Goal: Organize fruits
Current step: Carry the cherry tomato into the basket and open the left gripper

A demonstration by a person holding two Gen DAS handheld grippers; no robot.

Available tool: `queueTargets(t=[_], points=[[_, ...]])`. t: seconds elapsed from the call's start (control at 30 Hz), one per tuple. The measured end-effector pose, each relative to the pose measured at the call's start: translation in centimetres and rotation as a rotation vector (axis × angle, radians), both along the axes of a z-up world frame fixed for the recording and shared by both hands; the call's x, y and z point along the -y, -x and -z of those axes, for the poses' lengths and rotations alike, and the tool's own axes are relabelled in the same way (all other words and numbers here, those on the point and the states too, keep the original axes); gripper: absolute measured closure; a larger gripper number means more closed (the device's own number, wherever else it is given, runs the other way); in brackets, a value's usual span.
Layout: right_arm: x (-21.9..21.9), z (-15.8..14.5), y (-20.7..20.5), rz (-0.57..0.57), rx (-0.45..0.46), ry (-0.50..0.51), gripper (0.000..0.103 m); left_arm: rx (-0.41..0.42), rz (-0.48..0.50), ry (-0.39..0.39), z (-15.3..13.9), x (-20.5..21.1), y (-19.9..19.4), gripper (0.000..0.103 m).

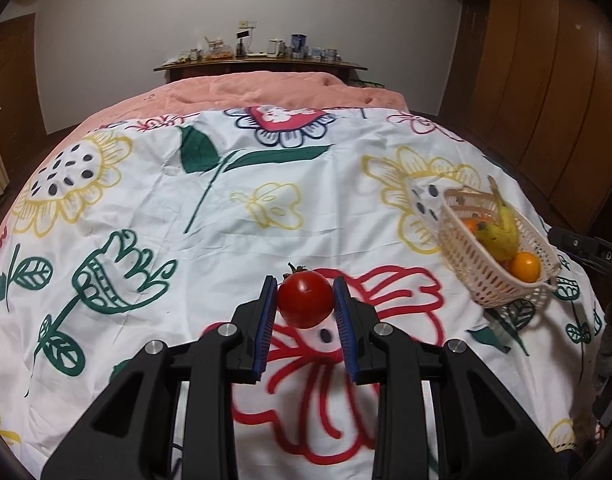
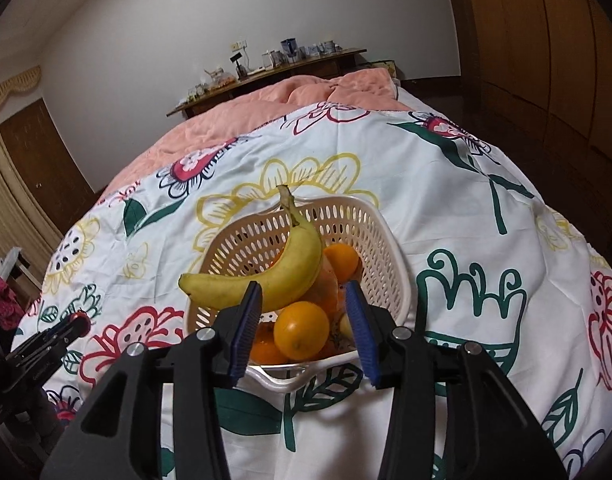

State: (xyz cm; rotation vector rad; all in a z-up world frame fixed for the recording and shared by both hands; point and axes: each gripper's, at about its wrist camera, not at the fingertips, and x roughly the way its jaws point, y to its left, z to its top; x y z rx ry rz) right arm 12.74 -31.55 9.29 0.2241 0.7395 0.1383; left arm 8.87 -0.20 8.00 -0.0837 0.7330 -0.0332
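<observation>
The left claw (image 1: 305, 294) angles down toward the bed, its blue pads (image 1: 268, 312) pressed against both sides of a red tomato (image 1: 305, 298), which it grips just above the flowered sheet (image 1: 210, 216). The right claw (image 2: 304, 300) tilts down too, its jaws parted and empty, poised over the near rim of a cream plastic basket (image 2: 369, 232). In the basket lie a banana (image 2: 290, 272) across the top, with its stem toward twelve o'clock, and oranges (image 2: 302, 330) beneath it. In the left wrist view the basket (image 1: 477, 276) sits at about three o'clock from the tomato, well apart from it, leaning on the sheet.

The sheet is white with large red, green and yellow flower drawings; it covers the near part of the bed. Beyond it, toward twelve o'clock, lies a pink quilt (image 1: 266, 90). Behind the bed a wooden sideboard (image 1: 262, 65) carries small jars and cups against a white wall (image 1: 226, 8). Wooden wardrobe doors (image 1: 545, 80) stand at two o'clock.
</observation>
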Motion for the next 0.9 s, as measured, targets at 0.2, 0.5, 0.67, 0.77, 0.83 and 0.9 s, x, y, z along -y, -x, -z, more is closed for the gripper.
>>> queueTargets(t=[0.2, 0.5, 0.67, 0.77, 0.83, 0.9], points=[[0.8, 0.0, 1.0, 0.018, 0.045, 0.001, 0.057, 0.001, 0.082, 0.000, -1.0, 3.4, -0.3, 0.074], [2.5, 0.5, 2.2, 0.058, 0.091, -0.016, 0.048, -0.024, 0.231, 0.054, -1.7, 8.9, -1.0, 0.074], [3.3, 0.9, 2.5, 0.072, 0.098, -0.041, 0.047, -0.018, 0.307, 0.076, -2.3, 12.0, -1.8, 0.074], [3.5, 1.2, 2.6, 0.074, 0.102, -0.046, 0.047, -0.012, 0.341, 0.071, -2.3, 13.8, -2.4, 0.074], [3.8, 1.4, 2.7, 0.076, 0.102, -0.054, 0.047, -0.017, 0.358, 0.071, -2.2, 14.7, -2.9, 0.074], [4.2, 1.6, 2.7, 0.081, 0.099, -0.064, 0.047, -0.023, 0.368, 0.069, -2.0, 15.4, -3.3, 0.074]])
